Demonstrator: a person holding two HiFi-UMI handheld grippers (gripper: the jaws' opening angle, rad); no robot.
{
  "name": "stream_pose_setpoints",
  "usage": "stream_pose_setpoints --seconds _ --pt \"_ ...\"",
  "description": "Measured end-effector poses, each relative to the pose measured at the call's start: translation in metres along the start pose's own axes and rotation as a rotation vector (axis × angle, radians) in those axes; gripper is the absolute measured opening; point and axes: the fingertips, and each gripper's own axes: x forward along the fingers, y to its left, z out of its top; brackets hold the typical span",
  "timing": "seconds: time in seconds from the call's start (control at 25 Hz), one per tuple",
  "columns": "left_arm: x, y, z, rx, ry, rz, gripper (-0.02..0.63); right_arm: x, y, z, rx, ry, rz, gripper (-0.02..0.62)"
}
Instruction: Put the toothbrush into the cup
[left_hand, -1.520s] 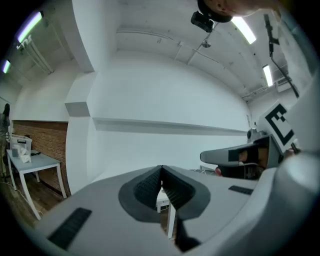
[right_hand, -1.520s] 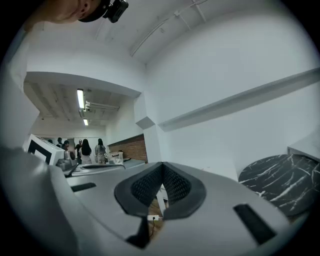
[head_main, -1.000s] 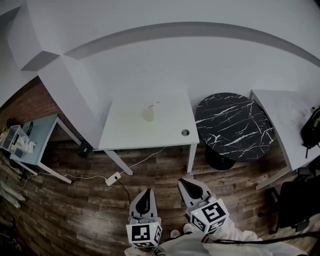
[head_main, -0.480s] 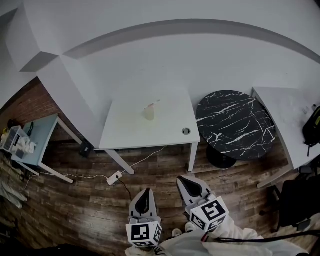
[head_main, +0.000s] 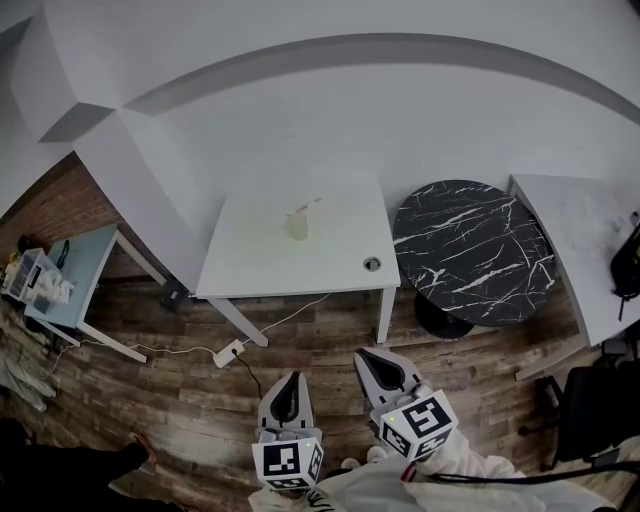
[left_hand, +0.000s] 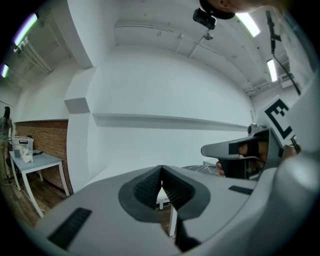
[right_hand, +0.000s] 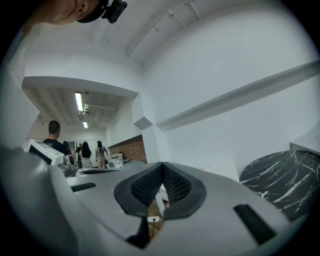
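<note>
Newly entered at lower left, a person's leg (head_main: 95, 468) is seen. The left gripper (head_main: 289, 385) and right gripper (head_main: 372, 362) are held clenched and empty, well short of the white table (head_main: 250, 275), where the toothbrush (head_main: 308, 205) is seen slanting at the rim of the cup (head_main: 297, 229).

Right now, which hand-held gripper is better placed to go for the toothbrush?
Left, marginally. The left hand-held gripper lines up almost straight with the toothbrush and cup on the white table; the right hand-held gripper sits off toward the table's right end. Both are shut, empty and far off.
</note>
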Motion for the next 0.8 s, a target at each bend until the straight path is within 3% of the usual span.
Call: stream_pose_setpoints --seconds 0.36,0.8 --pt "0.031 -0.017 0.004 0.020 -0.005 -0.019 0.011 0.007 -0.031 0.004 0.014 -0.015 -0.005 0.004" --pt "0.094 0.024 0.007 -0.002 -0.027 -0.050 0.011 0.062 -0.056 0.000 0.005 -0.021 -0.034 0.005"
